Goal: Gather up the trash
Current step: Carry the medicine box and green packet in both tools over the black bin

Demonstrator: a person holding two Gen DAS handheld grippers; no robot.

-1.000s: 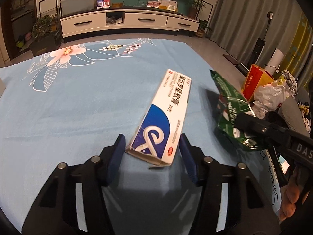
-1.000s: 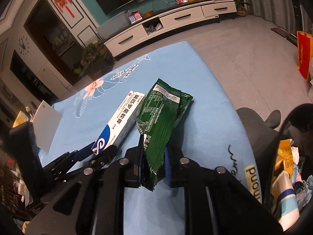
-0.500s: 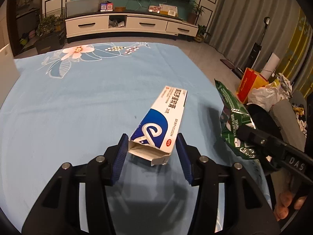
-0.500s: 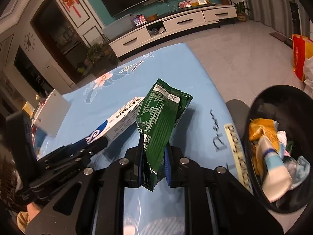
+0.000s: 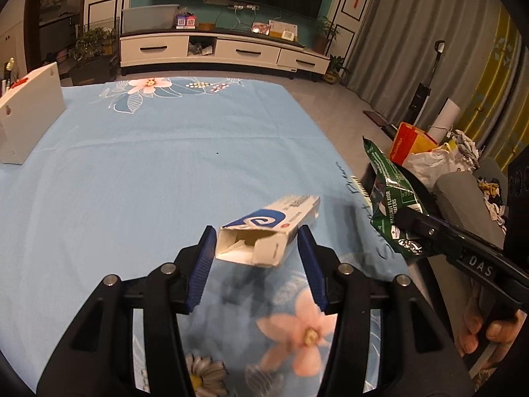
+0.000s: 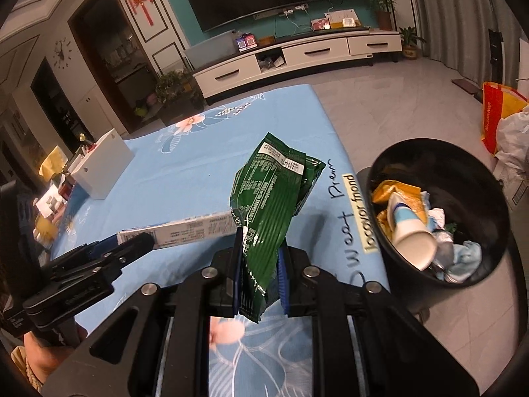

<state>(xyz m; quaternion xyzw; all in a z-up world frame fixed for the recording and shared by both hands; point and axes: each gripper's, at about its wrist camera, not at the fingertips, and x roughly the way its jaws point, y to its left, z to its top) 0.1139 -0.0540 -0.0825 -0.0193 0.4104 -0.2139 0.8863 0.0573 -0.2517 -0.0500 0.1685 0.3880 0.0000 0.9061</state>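
The left gripper (image 5: 256, 253) is about half open, clamped on the open end of a white-and-blue box (image 5: 269, 231) held above the blue flowered cloth (image 5: 139, 172) near its right edge. The right gripper (image 6: 259, 276) is nearly closed, pinching a green wrapper (image 6: 271, 211) upright just beside that edge, near the black bin (image 6: 439, 165) of rubbish on the floor.
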